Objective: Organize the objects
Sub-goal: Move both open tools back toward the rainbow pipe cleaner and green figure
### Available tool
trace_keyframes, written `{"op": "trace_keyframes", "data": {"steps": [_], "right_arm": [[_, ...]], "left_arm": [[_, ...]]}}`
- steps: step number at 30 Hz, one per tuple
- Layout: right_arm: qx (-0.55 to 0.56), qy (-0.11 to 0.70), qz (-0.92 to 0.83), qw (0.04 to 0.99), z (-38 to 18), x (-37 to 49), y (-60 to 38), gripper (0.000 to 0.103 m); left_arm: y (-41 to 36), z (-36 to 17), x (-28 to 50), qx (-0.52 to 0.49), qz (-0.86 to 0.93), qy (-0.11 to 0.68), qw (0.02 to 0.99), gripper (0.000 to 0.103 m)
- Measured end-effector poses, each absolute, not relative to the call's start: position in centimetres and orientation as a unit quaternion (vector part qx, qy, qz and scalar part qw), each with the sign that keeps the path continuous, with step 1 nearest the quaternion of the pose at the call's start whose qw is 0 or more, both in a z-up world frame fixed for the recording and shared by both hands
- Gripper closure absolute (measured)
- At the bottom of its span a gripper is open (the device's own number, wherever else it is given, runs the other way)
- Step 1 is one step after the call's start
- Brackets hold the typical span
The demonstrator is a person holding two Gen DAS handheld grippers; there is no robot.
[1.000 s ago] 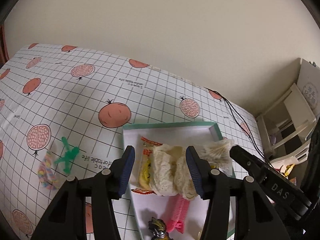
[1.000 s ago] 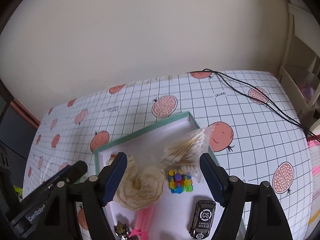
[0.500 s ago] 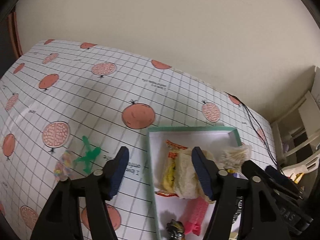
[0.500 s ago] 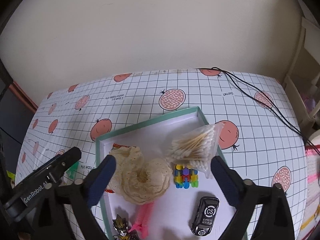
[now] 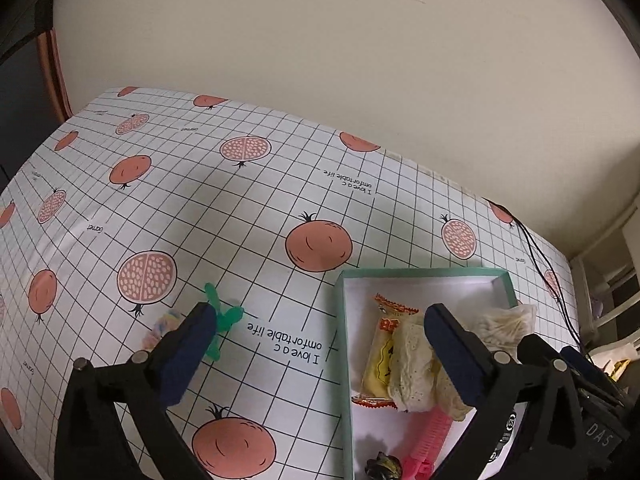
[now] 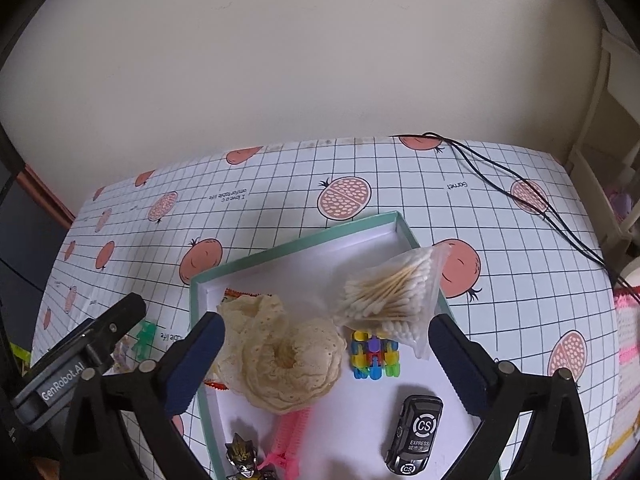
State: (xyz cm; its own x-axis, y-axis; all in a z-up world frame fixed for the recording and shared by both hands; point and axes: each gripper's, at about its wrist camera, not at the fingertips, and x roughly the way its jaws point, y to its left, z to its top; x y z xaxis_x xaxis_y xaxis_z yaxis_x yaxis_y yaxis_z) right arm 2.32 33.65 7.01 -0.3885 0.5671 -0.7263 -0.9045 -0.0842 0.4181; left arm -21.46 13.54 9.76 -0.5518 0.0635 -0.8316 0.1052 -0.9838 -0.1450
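Both grippers hang above the table with their fingers spread wide and nothing between them. The right gripper (image 6: 324,354) hovers over the near half of the green-rimmed box (image 6: 294,242), its blue pads straddling the box's contents without touching any of them. Nearest inside the box lie a small dark-and-gold figure (image 6: 242,456), a pink comb-like clip (image 6: 290,434) and a black toy car (image 6: 416,434) marked CS. Just beyond these sits the cream lace fabric (image 6: 288,364), bunched into ruffled rings in the box's left part, with a yellow snack packet (image 5: 380,364) peeking out from under its left side. To the right of the lace is a cluster of colourful plastic blocks (image 6: 374,354), and past them a clear bag of cotton swabs (image 6: 394,296) leans over the box's right wall. The left gripper (image 5: 316,354) is held over the box's left rim, equally wide apart and empty; one pad is above the tablecloth (image 5: 192,200), the other above the lace. On the cloth left of the box lie a green toy figure (image 5: 222,318) and, beside it, a pastel sweet wrapper (image 5: 162,328). Far behind the box, black cables (image 6: 512,176) trail across the cloth towards the wall.
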Motion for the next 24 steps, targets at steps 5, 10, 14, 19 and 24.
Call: {"op": "trace_keyframes", "data": {"steps": [5, 10, 14, 19, 24], "right_arm": [[-0.196, 0.435, 0.711, 0.517, 7.1, 2.1, 33.7, 0.000], [-0.199, 0.434, 0.713, 0.513, 7.1, 1.9, 33.6, 0.000], [-0.201, 0.436, 0.715, 0.509, 7.0, 1.6, 33.5, 0.000], [-0.198, 0.434, 0.718, 0.507, 7.6, 1.2, 33.5, 0.000], [-0.195, 0.432, 0.725, 0.499, 8.2, 0.3, 33.5, 0.000]], "left_arm": [[13.4, 9.8, -21.4, 0.474, -0.875, 0.092, 0.012, 0.000], [13.4, 10.0, -21.5, 0.472, -0.877, 0.096, 0.012, 0.000], [13.3, 10.0, -21.5, 0.472, -0.876, 0.099, 0.012, 0.000], [13.0, 10.0, -21.5, 0.476, -0.874, 0.098, 0.012, 0.000], [12.1, 10.3, -21.4, 0.475, -0.874, 0.099, 0.013, 0.000]]}}
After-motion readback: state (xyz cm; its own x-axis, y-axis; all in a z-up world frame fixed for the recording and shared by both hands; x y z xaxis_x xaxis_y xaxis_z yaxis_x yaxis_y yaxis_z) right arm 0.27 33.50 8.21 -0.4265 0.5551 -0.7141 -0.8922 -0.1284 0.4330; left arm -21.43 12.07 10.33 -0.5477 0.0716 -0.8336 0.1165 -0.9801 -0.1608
